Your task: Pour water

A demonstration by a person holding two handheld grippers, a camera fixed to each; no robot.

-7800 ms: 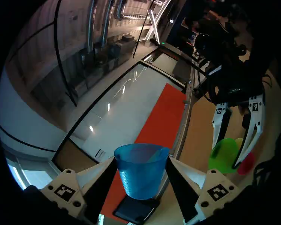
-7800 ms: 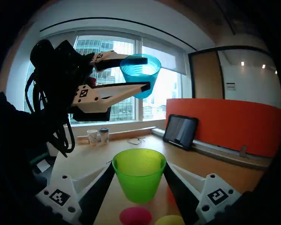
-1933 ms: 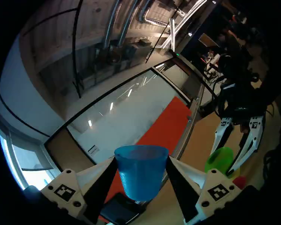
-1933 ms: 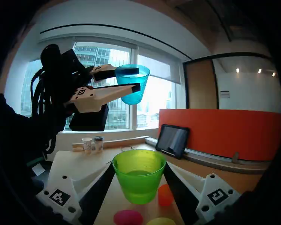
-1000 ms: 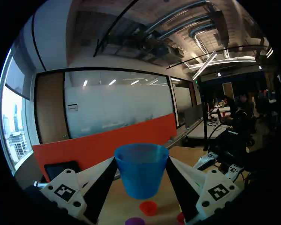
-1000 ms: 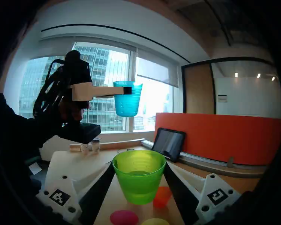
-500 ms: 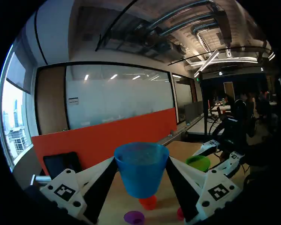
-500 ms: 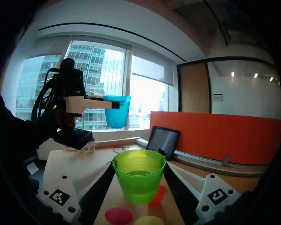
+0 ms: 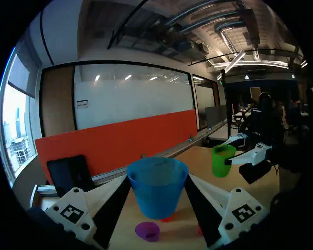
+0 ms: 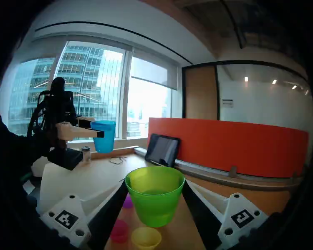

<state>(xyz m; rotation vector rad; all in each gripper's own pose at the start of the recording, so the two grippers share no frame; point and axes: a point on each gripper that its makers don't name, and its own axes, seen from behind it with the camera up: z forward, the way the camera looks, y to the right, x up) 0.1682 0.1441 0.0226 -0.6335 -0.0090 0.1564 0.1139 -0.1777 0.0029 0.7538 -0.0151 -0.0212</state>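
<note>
An upright blue cup (image 9: 157, 189) sits between the fingers of my left gripper (image 9: 157, 178), which is shut on it. My right gripper (image 10: 155, 183) is shut on a green cup (image 10: 155, 204) that holds a little water. In the left gripper view, the right gripper (image 9: 224, 155) and the green cup (image 9: 220, 160) are off to the right above the table. In the right gripper view, the left gripper (image 10: 99, 128) holds the blue cup (image 10: 103, 136) level at the far left, well away from the green cup.
Small cups stand on the wooden table (image 10: 94, 179): pink (image 10: 119, 230), yellow (image 10: 146, 237) and purple (image 10: 127, 203); a purple cup (image 9: 147, 231) lies below the blue one. A dark tablet (image 10: 162, 151) leans by the orange divider (image 10: 240, 143). Windows lie behind.
The blue cup went from tilted above the green cup to upright. The green cup, dry at first, now holds water. The two grippers have drawn apart and the left one has come down.
</note>
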